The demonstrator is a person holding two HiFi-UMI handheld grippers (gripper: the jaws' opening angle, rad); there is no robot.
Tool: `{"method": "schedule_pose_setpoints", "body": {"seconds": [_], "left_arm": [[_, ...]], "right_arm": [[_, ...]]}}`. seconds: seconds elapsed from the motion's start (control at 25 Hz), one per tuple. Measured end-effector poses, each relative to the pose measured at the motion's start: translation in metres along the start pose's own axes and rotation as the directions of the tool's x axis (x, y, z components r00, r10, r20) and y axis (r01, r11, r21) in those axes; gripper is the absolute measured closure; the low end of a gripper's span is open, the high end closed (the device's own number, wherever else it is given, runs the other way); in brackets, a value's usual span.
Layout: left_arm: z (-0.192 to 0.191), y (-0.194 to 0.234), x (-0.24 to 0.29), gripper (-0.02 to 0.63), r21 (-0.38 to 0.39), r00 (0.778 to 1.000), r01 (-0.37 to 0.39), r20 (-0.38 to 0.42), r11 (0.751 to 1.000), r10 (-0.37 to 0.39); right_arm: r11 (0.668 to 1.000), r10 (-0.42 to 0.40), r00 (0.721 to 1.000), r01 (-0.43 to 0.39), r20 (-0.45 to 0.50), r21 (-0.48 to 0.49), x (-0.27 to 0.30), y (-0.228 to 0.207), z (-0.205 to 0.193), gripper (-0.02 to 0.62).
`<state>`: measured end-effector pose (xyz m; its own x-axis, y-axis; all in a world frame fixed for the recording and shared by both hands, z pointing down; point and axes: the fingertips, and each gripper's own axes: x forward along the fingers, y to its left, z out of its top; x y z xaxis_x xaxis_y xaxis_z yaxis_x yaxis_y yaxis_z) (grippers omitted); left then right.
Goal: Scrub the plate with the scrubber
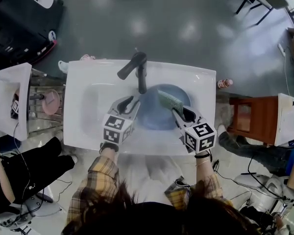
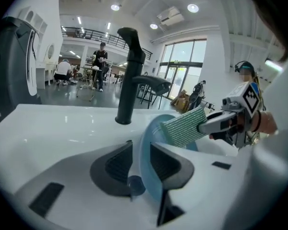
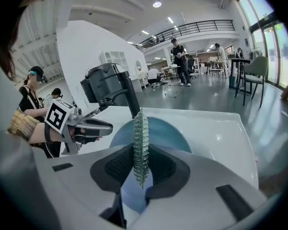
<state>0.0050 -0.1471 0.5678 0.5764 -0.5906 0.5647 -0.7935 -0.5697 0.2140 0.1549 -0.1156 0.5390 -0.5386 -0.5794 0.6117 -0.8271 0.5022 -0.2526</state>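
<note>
A person in a plaid shirt stands at a white sink (image 1: 88,84) with 2 hand-held grippers, both angled down into the basin below the black tap (image 1: 139,67). The blue plate (image 1: 154,116) sits in the basin, tipped up on edge, with its near rim between the jaws of the left gripper (image 2: 140,147). Those jaws stand partly open. A clear gap shows between the left pad and the rim, while the right pad is close beside the plate, so the plate is not clamped. The right gripper (image 3: 141,152) has its jaws closed on the green scrubber (image 3: 140,133), which stands edge-on between the 2 pads and reaches past them over the upper part of the plate's face. Whether the scrubber touches the plate or sits just off it cannot be told. A brown stool (image 1: 247,119) stands right of the sink, and several people are seen far back in the bright hall.
</note>
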Motion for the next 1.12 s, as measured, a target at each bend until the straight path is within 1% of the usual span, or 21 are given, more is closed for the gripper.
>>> {"method": "schedule_pose_setpoints", "body": {"seconds": [0.16, 0.2, 0.44, 0.48, 0.68, 0.8, 0.92, 1.12], "left_arm": [[-0.011, -0.003, 0.012, 0.5, 0.005, 0.999, 0.036, -0.031, 0.999, -0.035], [-0.014, -0.004, 0.014, 0.486, 0.007, 0.998, 0.044, -0.041, 0.999, -0.044], [-0.023, -0.003, 0.03, 0.486, 0.009, 0.995, 0.057, -0.084, 0.998, -0.056], [-0.025, -0.003, 0.031, 0.487, 0.014, 0.994, 0.054, -0.092, 0.998, -0.052], [-0.035, 0.002, 0.035, 0.566, 0.035, 0.993, 0.022, -0.114, 0.999, -0.018], [-0.035, 0.002, 0.036, 0.574, 0.033, 0.992, 0.016, -0.122, 0.999, -0.012], [-0.034, 0.0, 0.037, 0.574, 0.043, 0.991, 0.025, -0.13, 0.999, -0.02], [-0.037, 0.003, 0.038, 0.577, 0.028, 0.99, 0.016, -0.139, 0.999, -0.012]], "right_arm": [[1.0, -0.017, 1.0, 0.017, -0.003, 0.012, 0.005, -0.009, -0.005, 0.502], [1.0, -0.018, 1.0, 0.018, 0.0, 0.019, 0.006, -0.011, -0.006, 0.502], [0.997, -0.07, 0.997, 0.069, 0.012, 0.039, 0.012, -0.027, -0.005, 0.497], [0.996, -0.083, 0.997, 0.083, 0.01, 0.033, 0.013, -0.03, -0.004, 0.497], [0.982, -0.184, 0.983, 0.183, -0.005, -0.044, 0.018, -0.044, -0.001, 0.494], [0.975, -0.217, 0.976, 0.216, -0.012, -0.058, 0.021, -0.049, -0.001, 0.492], [0.97, -0.236, 0.972, 0.234, -0.019, -0.068, 0.025, -0.052, -0.001, 0.491], [0.96, -0.234, 0.97, 0.222, -0.058, -0.17, 0.047, -0.04, 0.001, 0.491]]}}
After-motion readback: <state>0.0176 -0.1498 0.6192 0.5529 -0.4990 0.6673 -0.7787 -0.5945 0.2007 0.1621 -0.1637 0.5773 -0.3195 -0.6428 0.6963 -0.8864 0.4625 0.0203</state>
